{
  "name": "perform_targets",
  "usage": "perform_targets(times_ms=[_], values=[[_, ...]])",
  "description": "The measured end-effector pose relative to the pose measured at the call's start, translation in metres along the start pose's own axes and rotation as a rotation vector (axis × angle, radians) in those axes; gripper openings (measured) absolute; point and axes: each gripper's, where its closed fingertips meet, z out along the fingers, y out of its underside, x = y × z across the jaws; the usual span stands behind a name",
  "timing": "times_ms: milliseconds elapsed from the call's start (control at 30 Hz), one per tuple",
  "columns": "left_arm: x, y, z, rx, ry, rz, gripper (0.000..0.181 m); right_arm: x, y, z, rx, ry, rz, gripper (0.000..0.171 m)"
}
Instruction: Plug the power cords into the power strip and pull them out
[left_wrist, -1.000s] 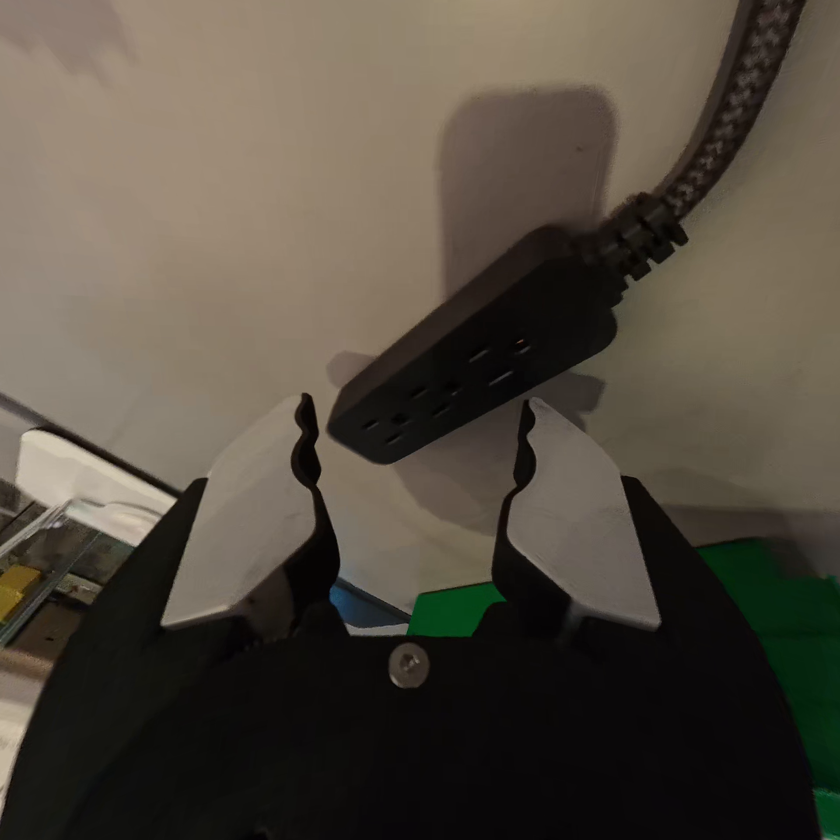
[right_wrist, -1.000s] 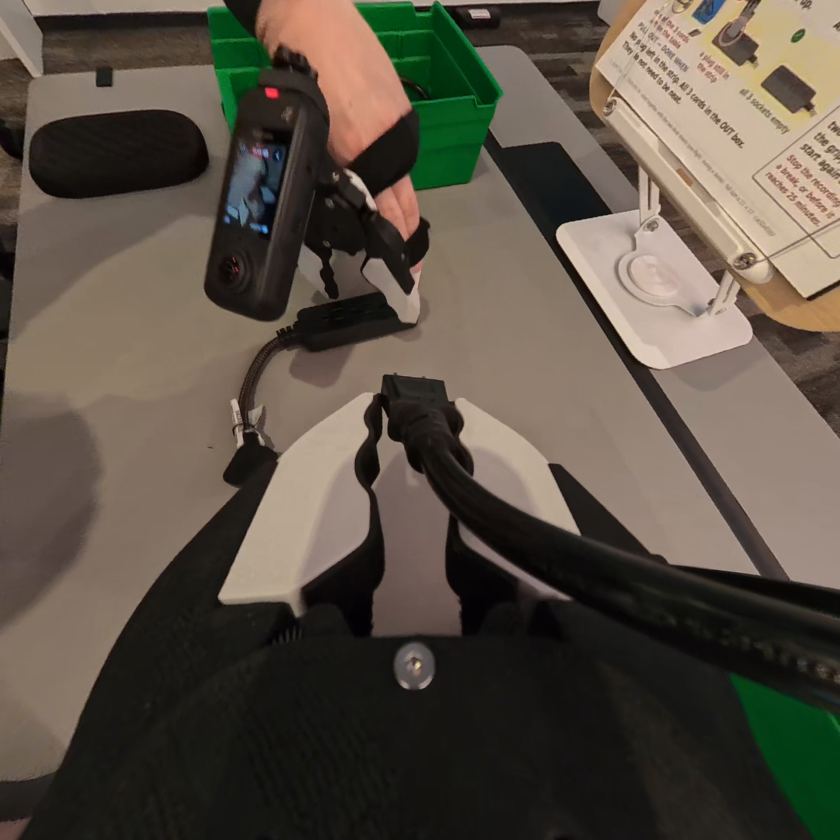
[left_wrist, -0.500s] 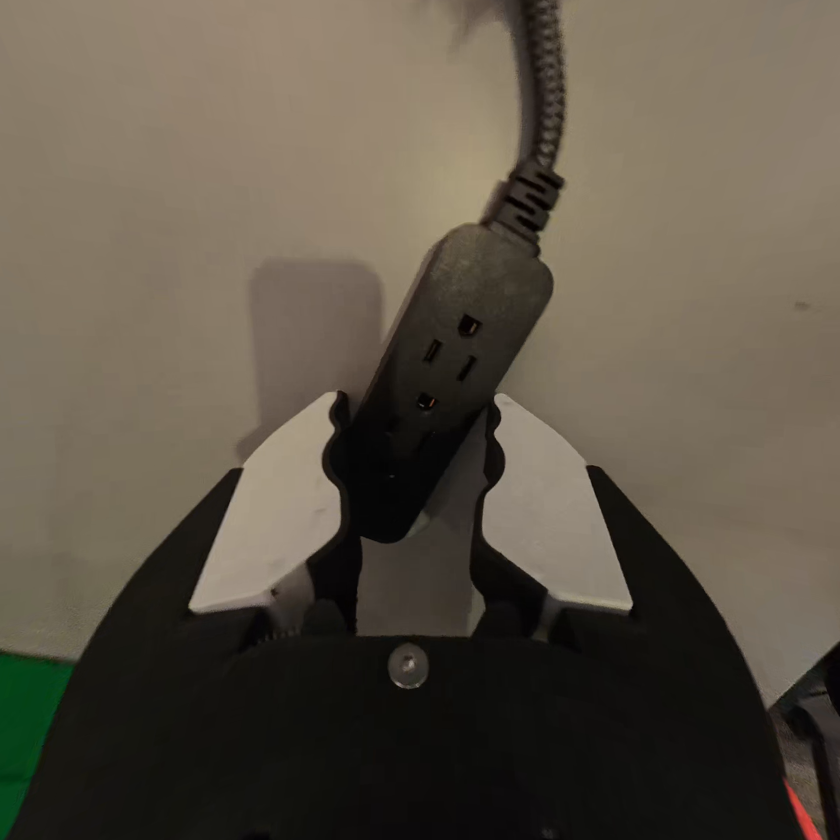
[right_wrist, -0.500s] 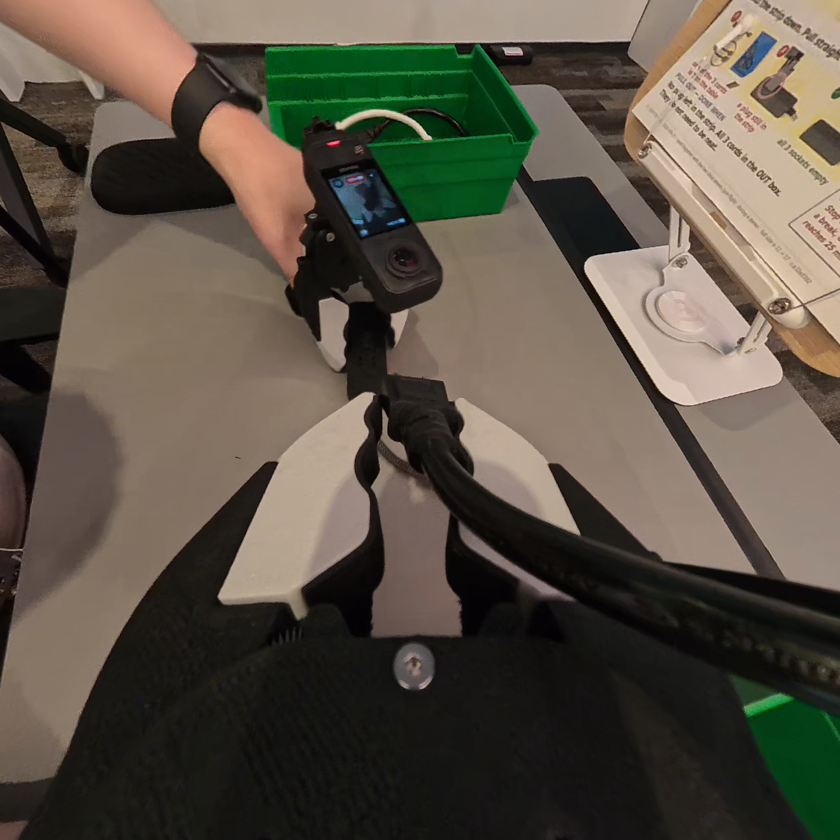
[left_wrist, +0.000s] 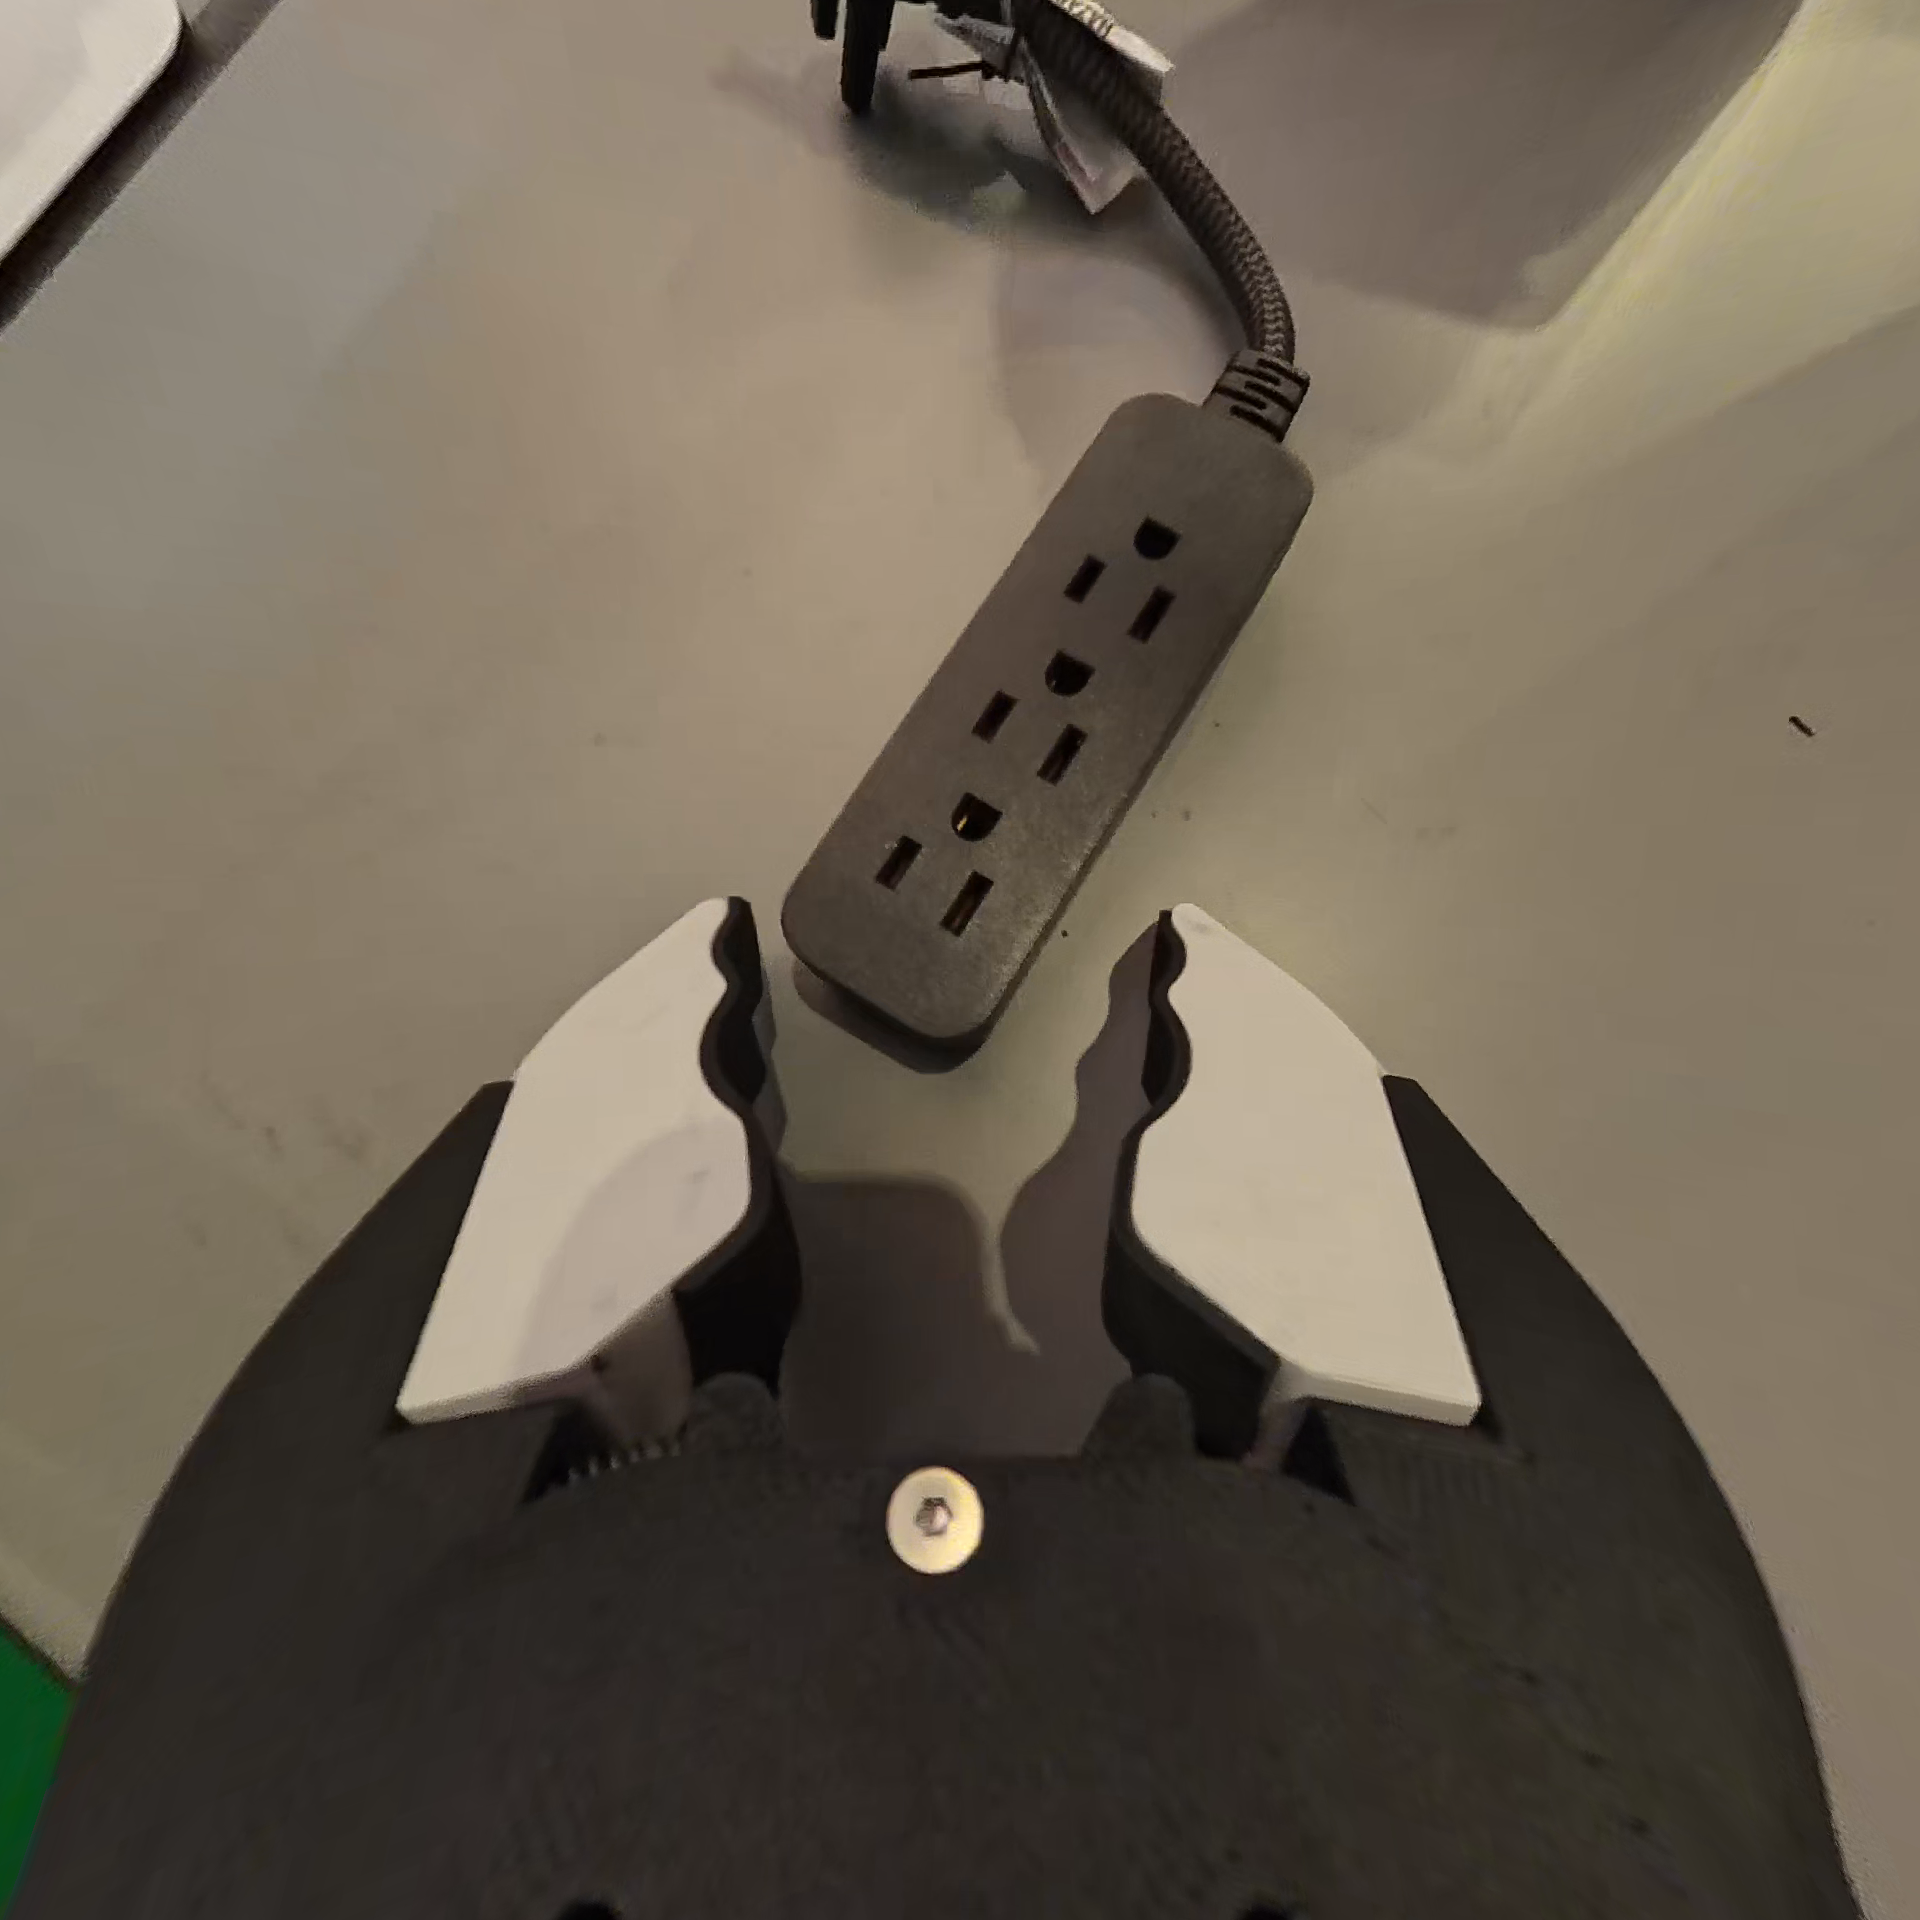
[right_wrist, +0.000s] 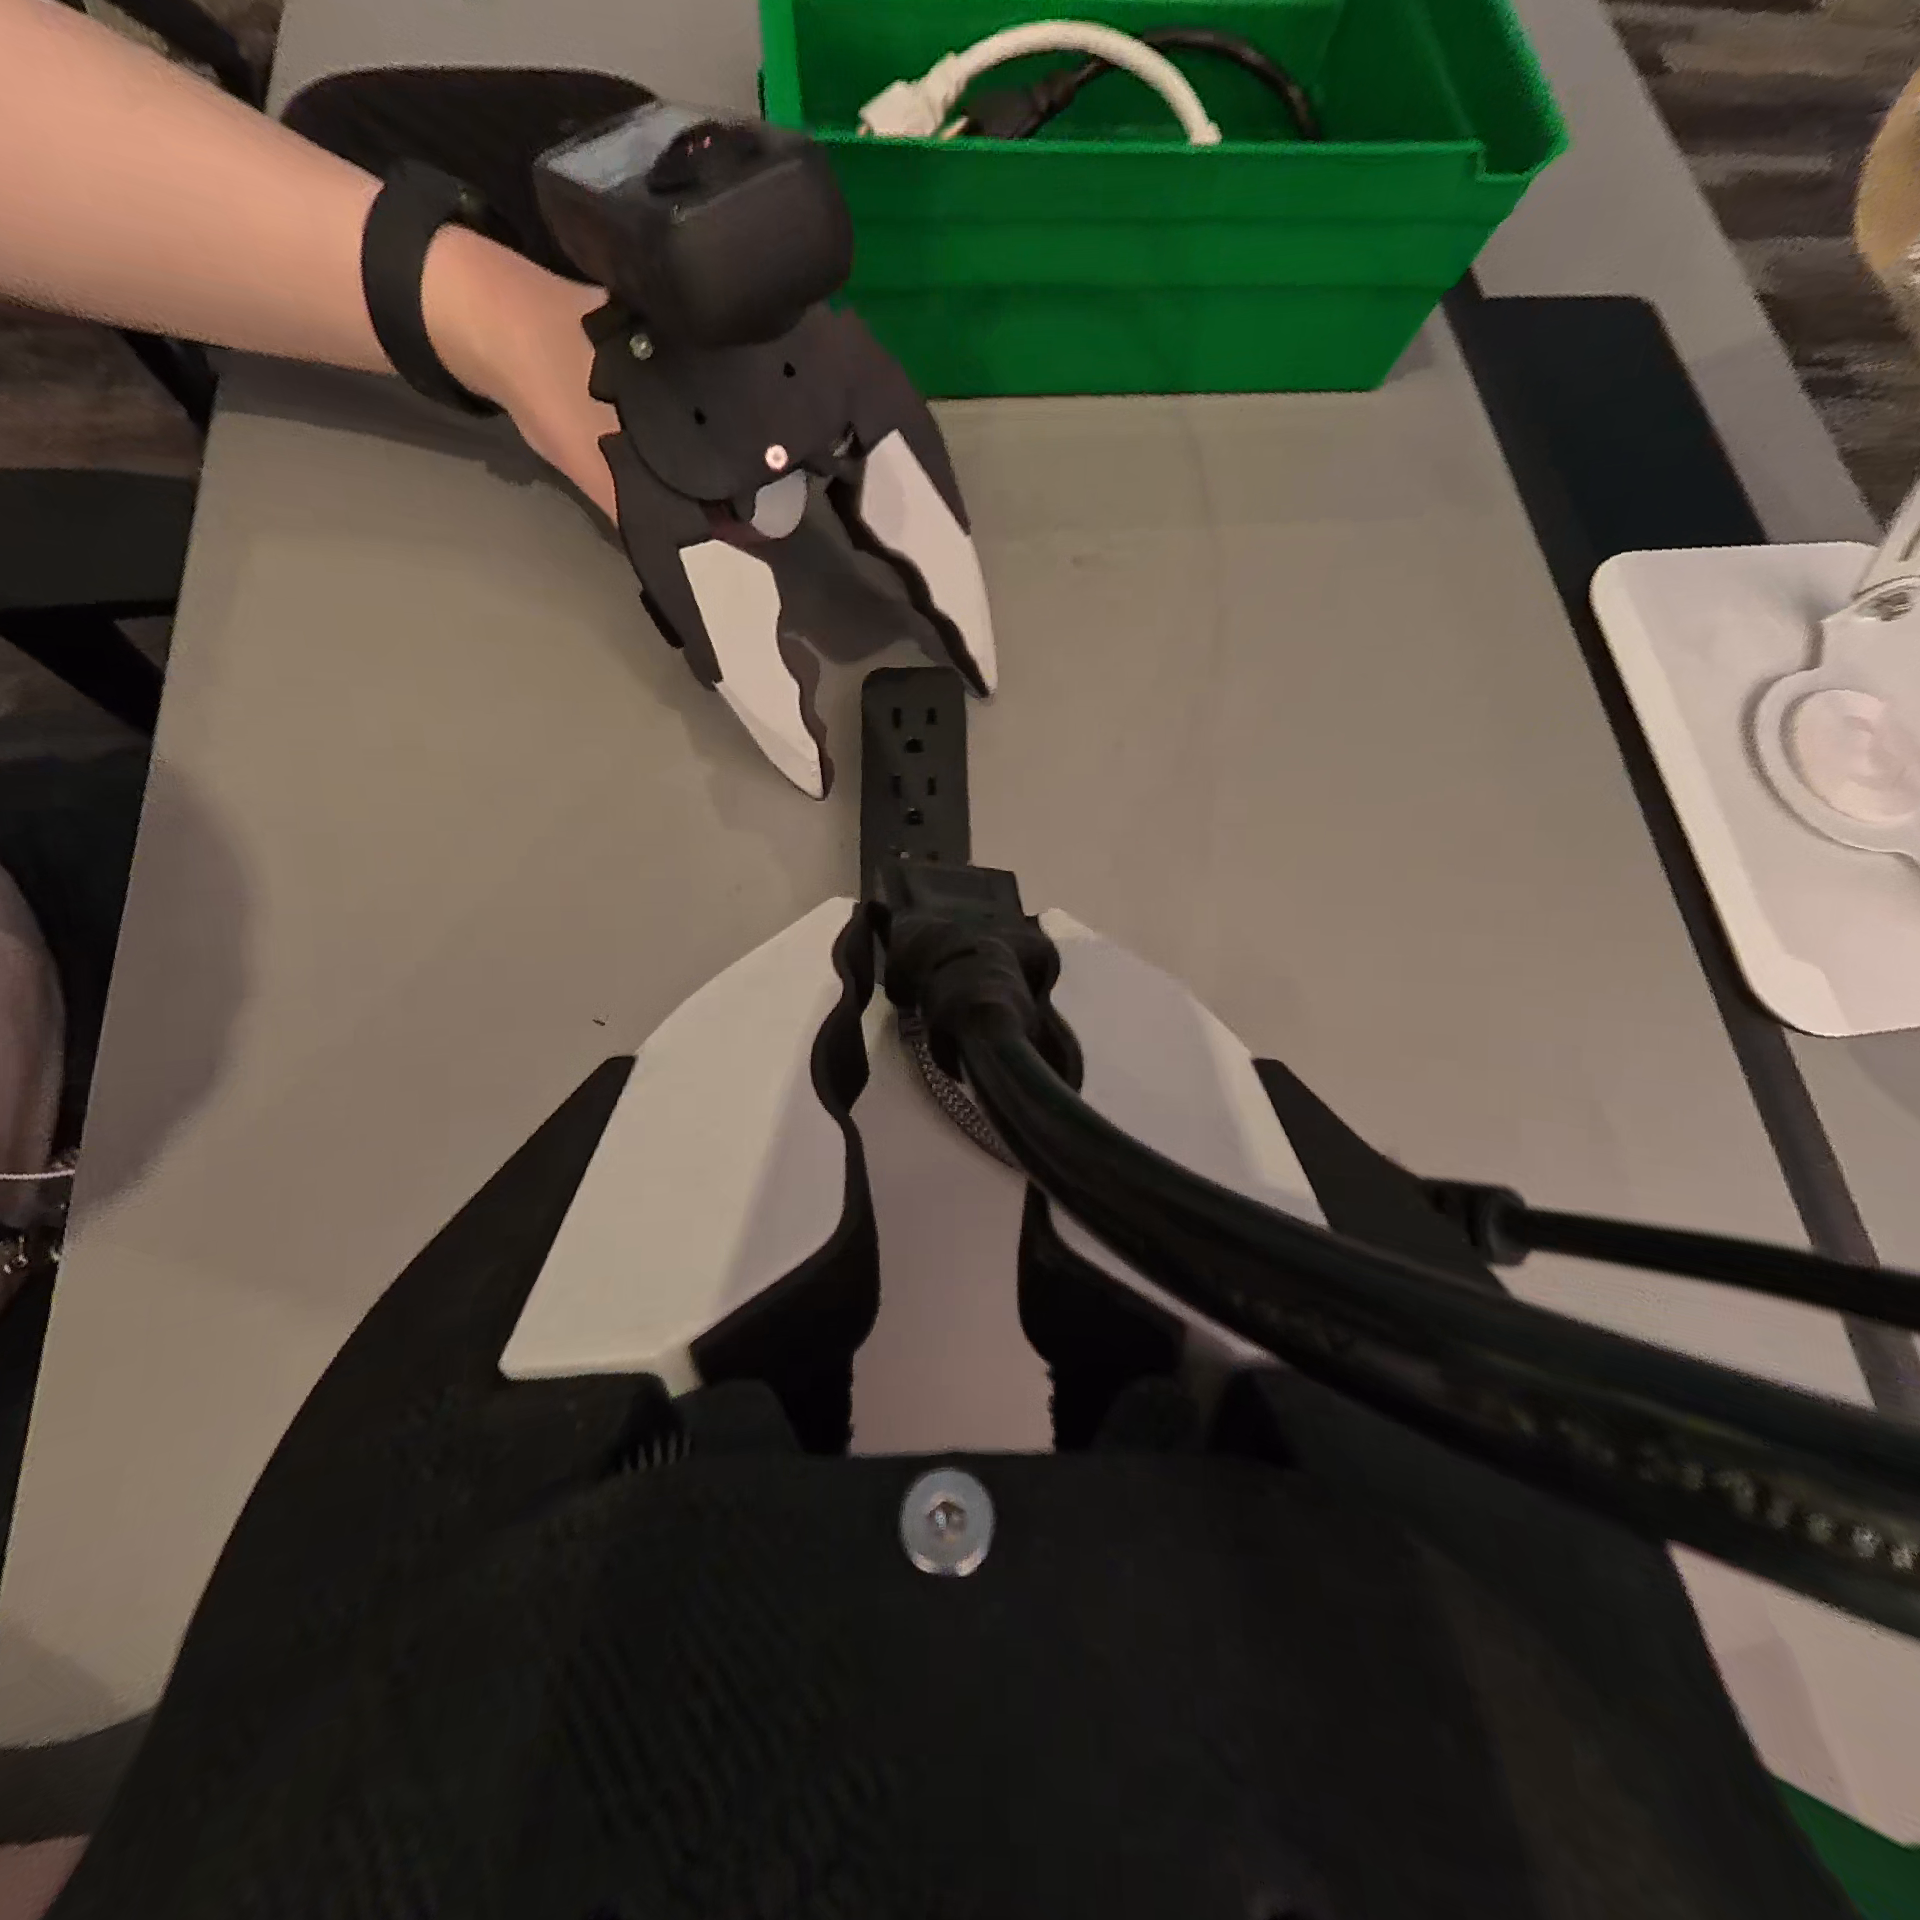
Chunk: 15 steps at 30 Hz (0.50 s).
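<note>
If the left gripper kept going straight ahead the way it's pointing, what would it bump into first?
Most likely the power strip. The left gripper is open, and the strip's near end lies on the table just ahead of its fingertips, a little right of centre. How high the gripper hangs above the table is hard to judge.

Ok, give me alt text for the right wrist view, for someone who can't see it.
The right tool grips a black power plug just short of a black three-socket power strip on a grey table. The open left tool, held in a hand, straddles the strip's far end, before a green plastic bin.
</note>
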Motion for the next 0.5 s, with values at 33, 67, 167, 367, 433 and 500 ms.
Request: perform_targets(times_ms=[33,67,167,367,433,500], values=[[-0.001,-0.002,0.002,0.007,0.008,0.017,0.069,-0.001,0.002,0.005,-0.014,-0.004,-0.001,0.028],[0.001,-0.005,0.004,0.026,0.039,0.033,0.070,-0.002,0.003,0.010,-0.027,-0.008,-0.002,0.028],[0.006,-0.005,0.011,0.002,0.143,0.001,0.070,-0.004,0.006,0.022,-0.051,-0.023,-0.003,0.028],[0.005,-0.007,0.010,0.010,0.172,0.021,0.053,-0.006,0.011,0.044,-0.089,-0.051,0.001,0.028],[0.003,-0.006,0.009,0.013,0.159,0.013,0.054,-0.006,0.016,0.049,-0.114,-0.052,0.005,0.028],[0.002,-0.004,0.009,0.005,0.144,-0.003,0.059,-0.005,0.021,0.054,-0.137,-0.051,0.008,0.028]])
